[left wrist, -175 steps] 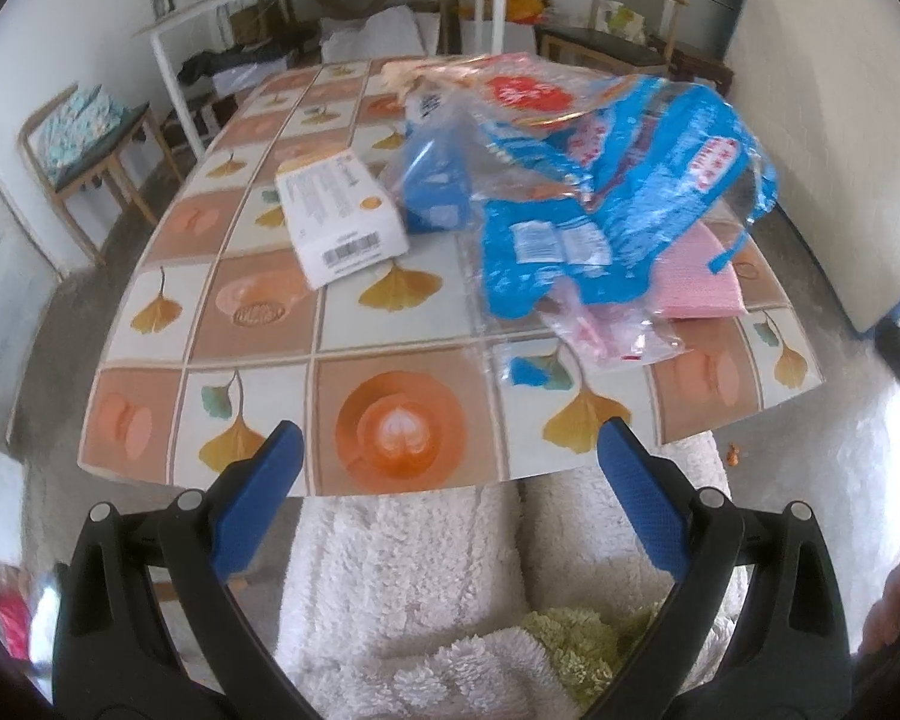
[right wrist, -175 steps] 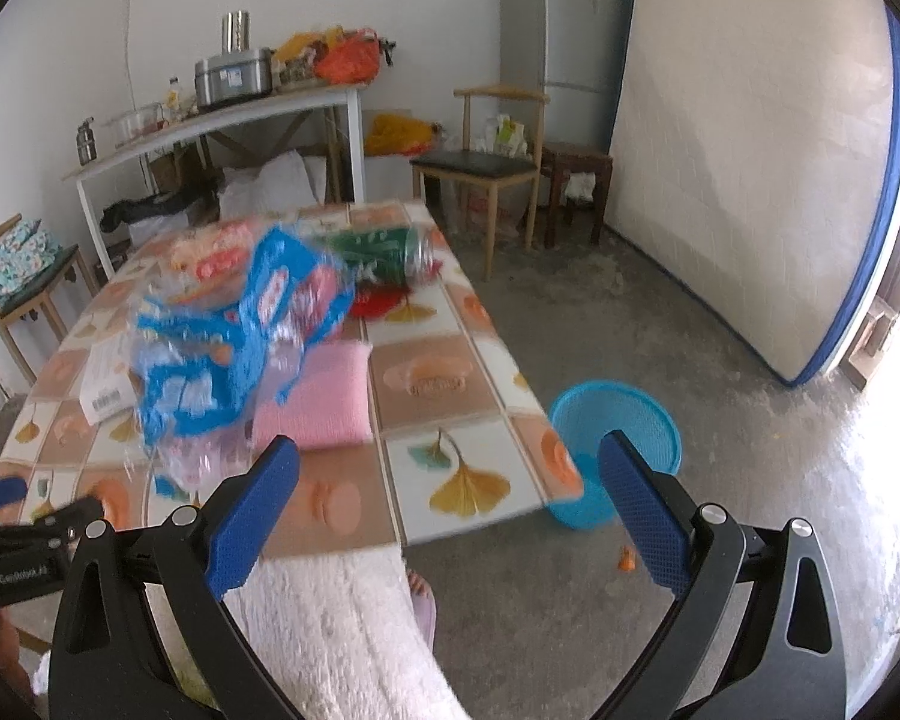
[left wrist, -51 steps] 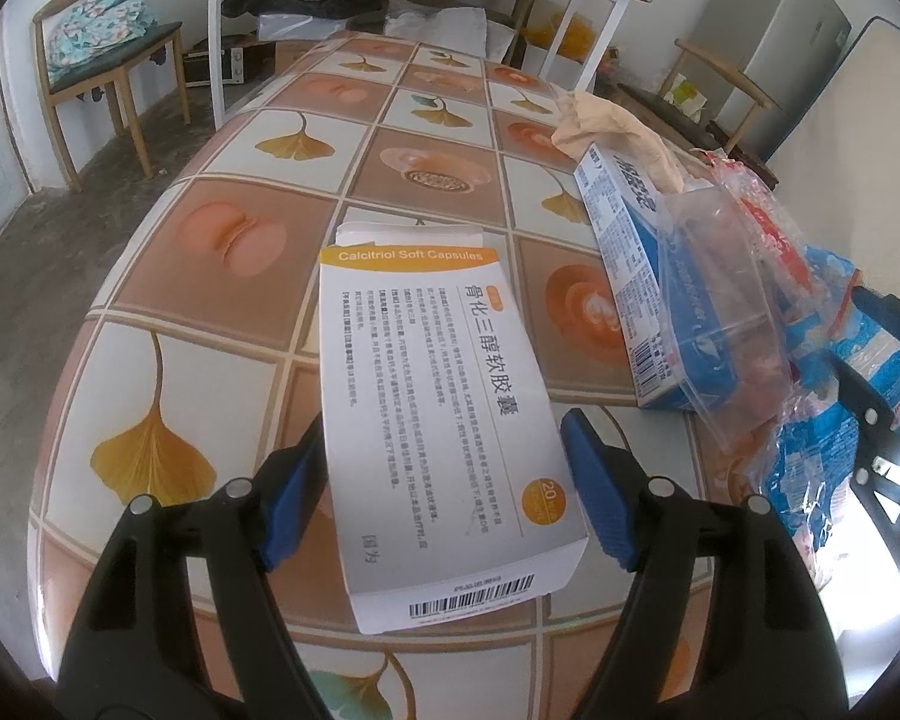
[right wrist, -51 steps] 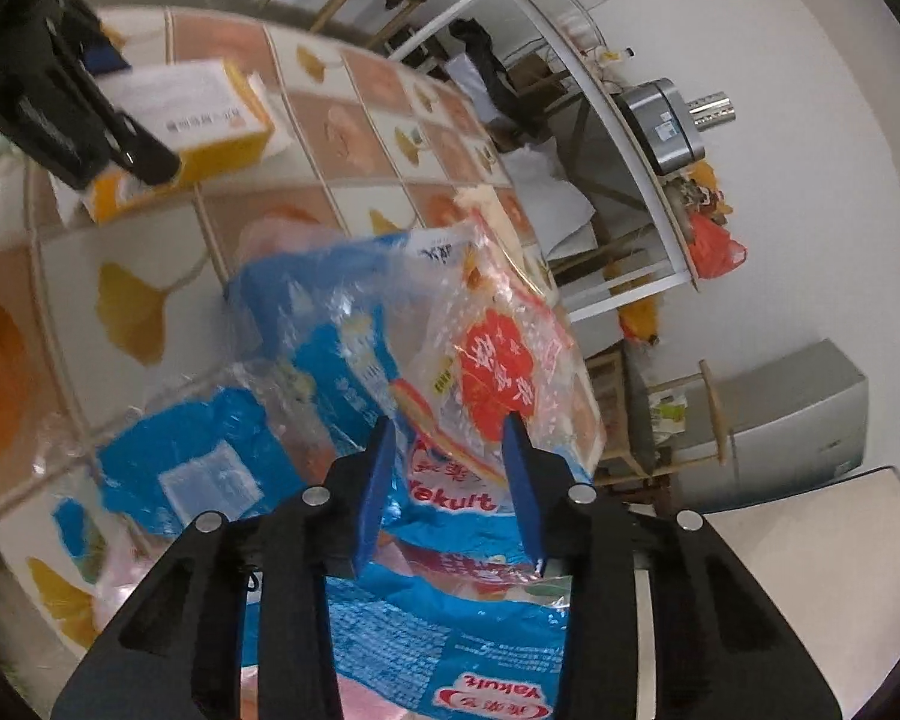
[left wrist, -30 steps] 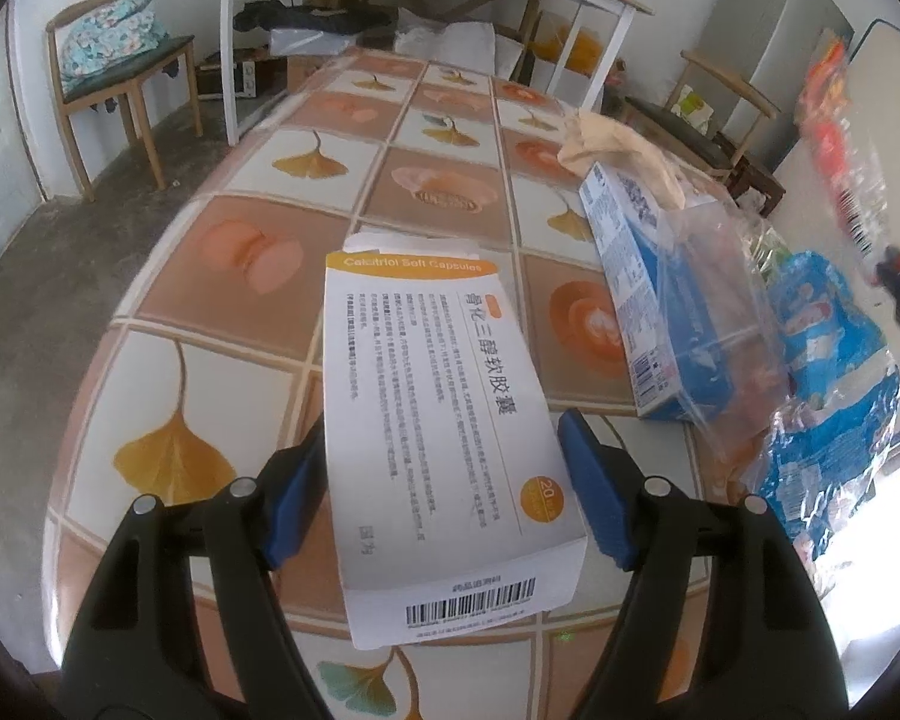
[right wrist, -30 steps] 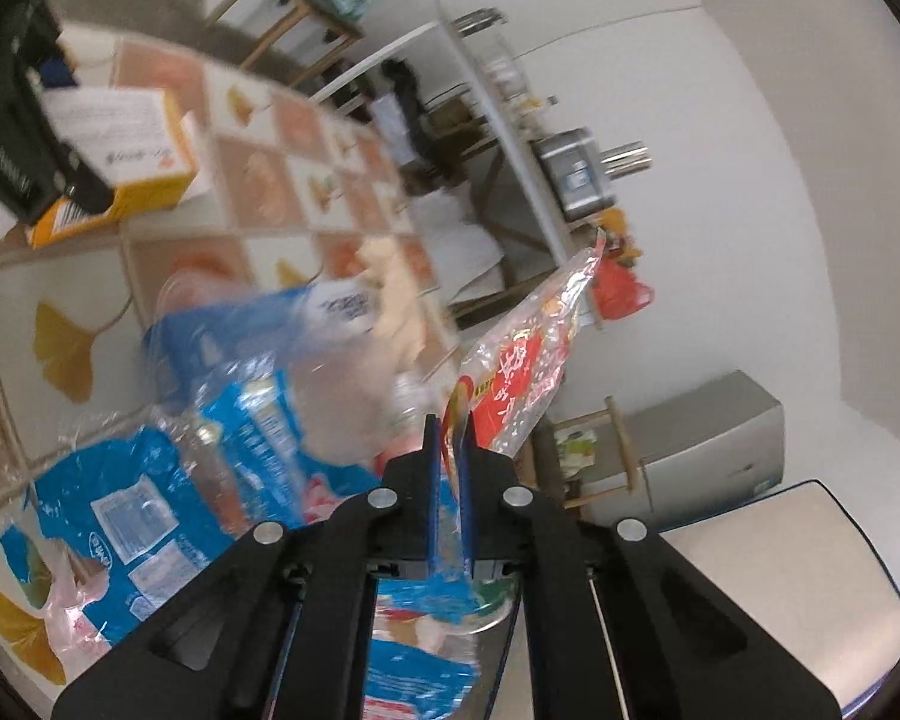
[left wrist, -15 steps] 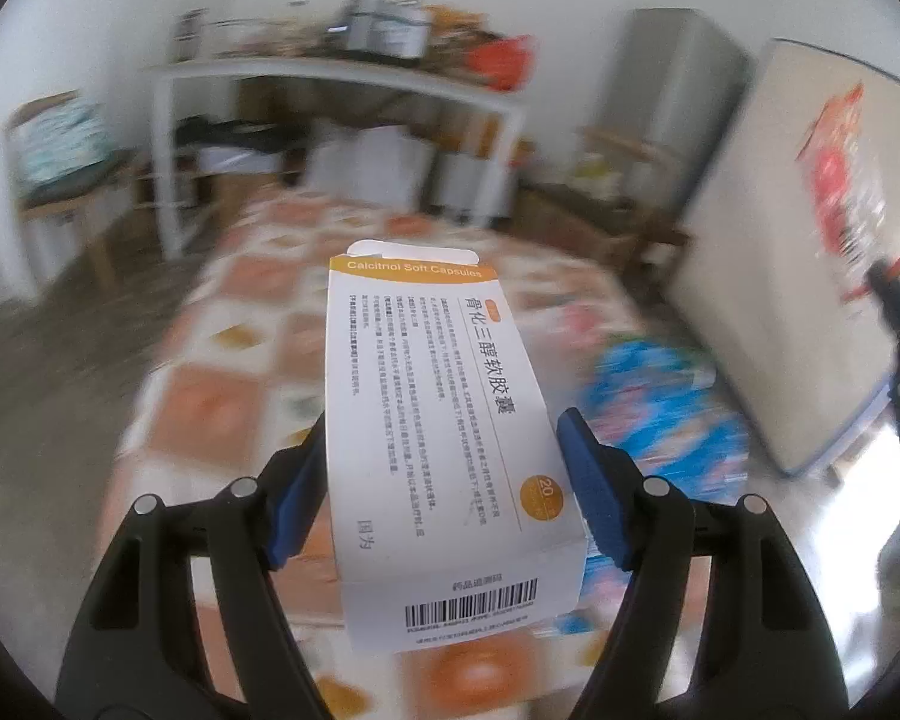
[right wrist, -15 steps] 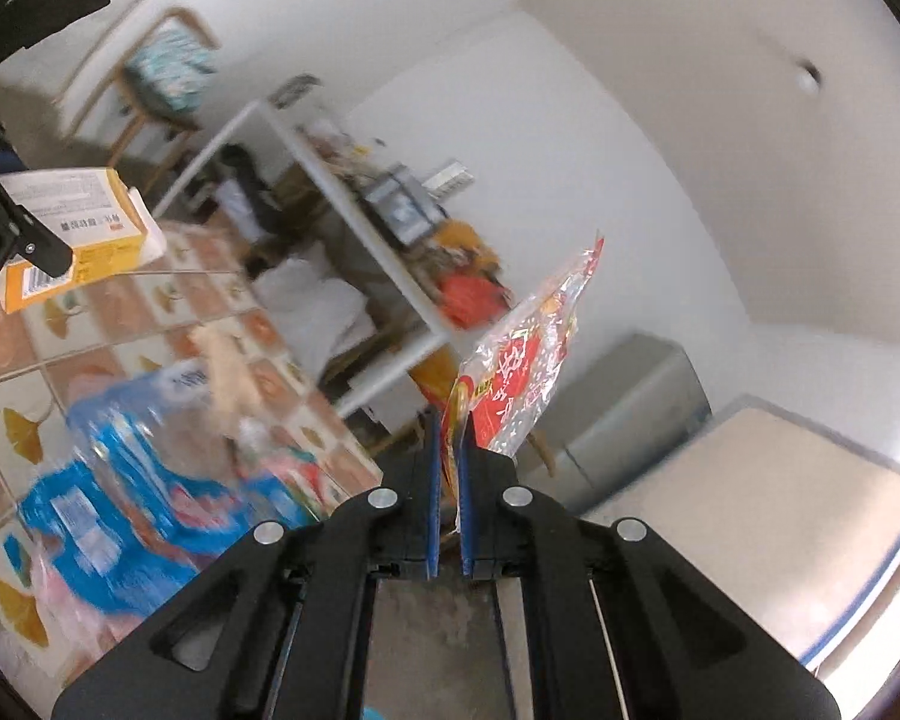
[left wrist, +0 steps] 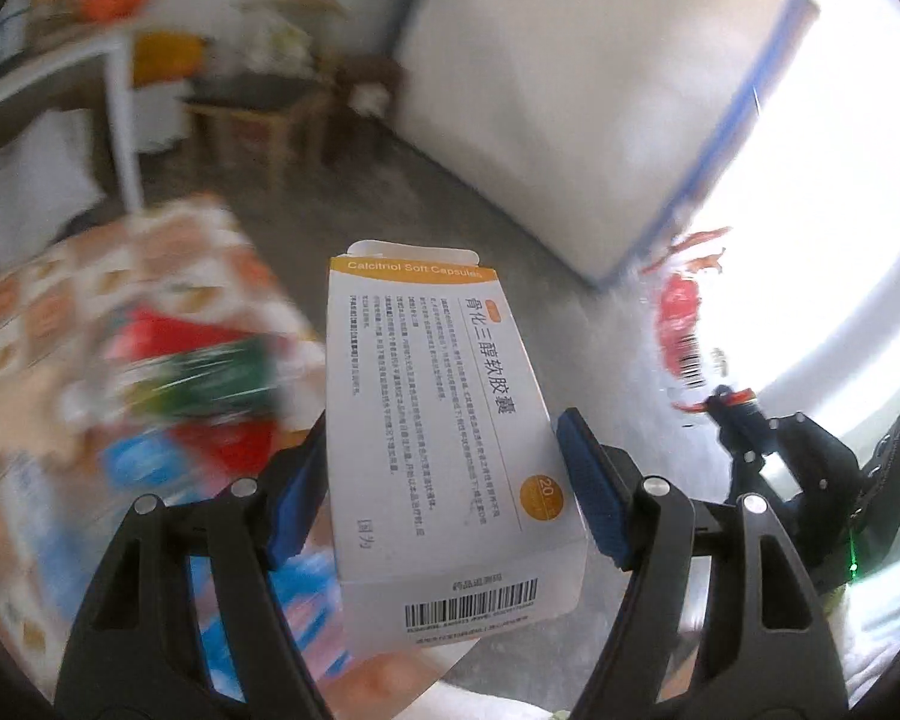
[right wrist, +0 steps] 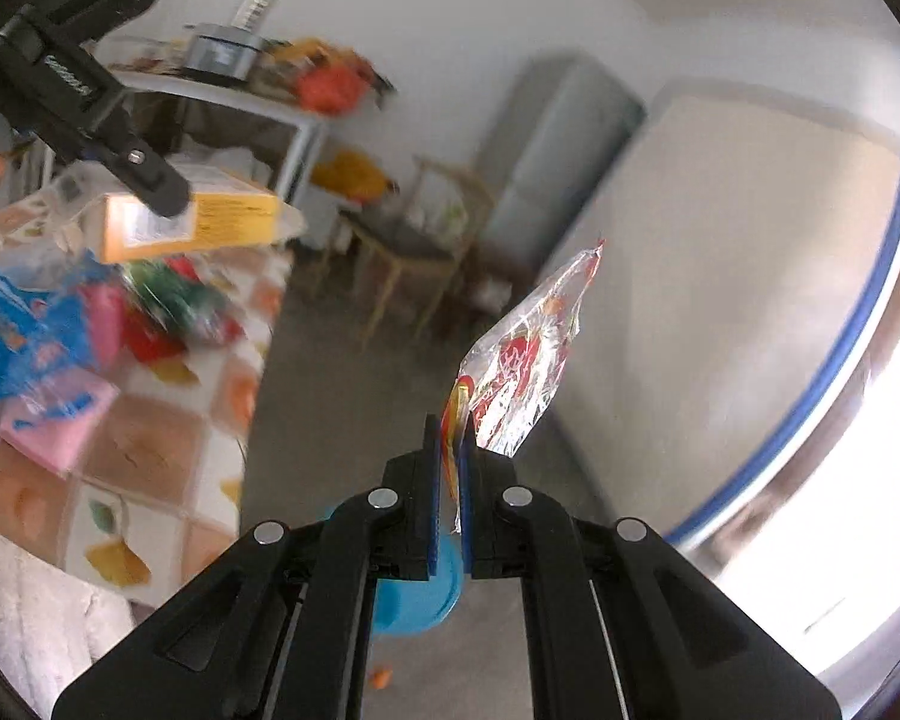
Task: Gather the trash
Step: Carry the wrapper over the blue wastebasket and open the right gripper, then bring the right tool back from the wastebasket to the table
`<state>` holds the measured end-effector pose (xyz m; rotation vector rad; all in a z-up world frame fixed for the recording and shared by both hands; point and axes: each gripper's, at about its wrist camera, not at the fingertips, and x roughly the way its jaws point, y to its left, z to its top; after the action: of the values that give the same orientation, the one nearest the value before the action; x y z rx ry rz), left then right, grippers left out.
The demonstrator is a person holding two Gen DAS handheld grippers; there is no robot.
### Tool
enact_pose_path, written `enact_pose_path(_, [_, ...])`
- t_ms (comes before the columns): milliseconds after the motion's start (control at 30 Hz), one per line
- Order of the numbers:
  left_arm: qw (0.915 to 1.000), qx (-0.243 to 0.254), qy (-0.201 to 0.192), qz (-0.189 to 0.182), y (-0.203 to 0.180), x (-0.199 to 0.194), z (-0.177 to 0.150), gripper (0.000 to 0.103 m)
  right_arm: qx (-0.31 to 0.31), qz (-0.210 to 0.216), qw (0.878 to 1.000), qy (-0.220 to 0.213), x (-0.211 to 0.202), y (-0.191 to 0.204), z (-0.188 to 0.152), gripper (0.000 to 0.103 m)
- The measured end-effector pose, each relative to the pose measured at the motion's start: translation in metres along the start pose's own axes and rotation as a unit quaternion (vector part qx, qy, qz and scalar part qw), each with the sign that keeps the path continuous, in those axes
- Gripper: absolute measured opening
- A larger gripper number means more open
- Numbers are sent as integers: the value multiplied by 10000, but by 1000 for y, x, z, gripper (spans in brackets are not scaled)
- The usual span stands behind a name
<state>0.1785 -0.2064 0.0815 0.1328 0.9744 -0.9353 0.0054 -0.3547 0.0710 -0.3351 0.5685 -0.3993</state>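
My left gripper [left wrist: 441, 480] is shut on a white and orange medicine box [left wrist: 444, 438], held in the air past the table's edge, over the grey floor. The same medicine box [right wrist: 198, 219] shows in the right wrist view at upper left, pinched by the left gripper's finger [right wrist: 150, 177]. My right gripper [right wrist: 448, 468] is shut on a clear plastic wrapper with red print [right wrist: 522, 360], which sticks up from its pads. That wrapper [left wrist: 684, 330] and the right gripper [left wrist: 732, 402] appear at the right of the left wrist view. A blue basket [right wrist: 414, 600] sits on the floor beneath the right gripper.
The tiled table [right wrist: 150, 450] at the left still carries blue packaging [right wrist: 24, 324], a pink cloth [right wrist: 54, 414] and red and green wrappers [right wrist: 174, 300]. A wooden chair [right wrist: 408, 240], a grey fridge [right wrist: 552, 162] and a leaning mattress [right wrist: 750, 276] stand beyond.
Both grippers have swung away from the table toward the floor side, each rolling as it went. The box and the wrapper stay gripped. The blue basket has come into the right wrist view.
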Motion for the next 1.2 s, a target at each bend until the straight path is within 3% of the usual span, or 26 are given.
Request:
enact_pose_path(167, [9909,45,1317,-270,-36,124,31,70,732,527,9937,663,66,-28,-49,5])
enact_pose_path(300, [9777,-48,2098,-86,-43,223,43,70,1162,894,9826,1136,129,-32,-82,5])
enact_pose_path(500, [9622,-409,2690,132,-34,326,56,70,1658,1281,9648,1592,216,-31,-120,5])
enact_pose_path(667, [9593,-543,2753,328,-25,382,67,76,1919,1365,9552,1794,272,-33,-146,9])
enact_pose_path(700, [9597,-540,2727,408,-24,390,71,81,1952,1341,9542,1831,281,-36,-153,13])
enact_pose_path(767, [9619,-604,2616,507,-25,396,74,84,2023,1288,9518,1914,293,-38,-164,39])
enact_pose_path(800, [9623,-689,2592,446,-23,396,75,84,2050,1226,9518,1926,298,-37,-169,43])
enact_pose_path(967, [9669,-676,2451,200,-29,383,82,84,2362,1143,9471,1847,295,-48,-182,44])
enact_pose_path(1200, [9816,-250,1892,-15,-54,304,95,84,2882,954,9416,1454,243,-82,-180,45])
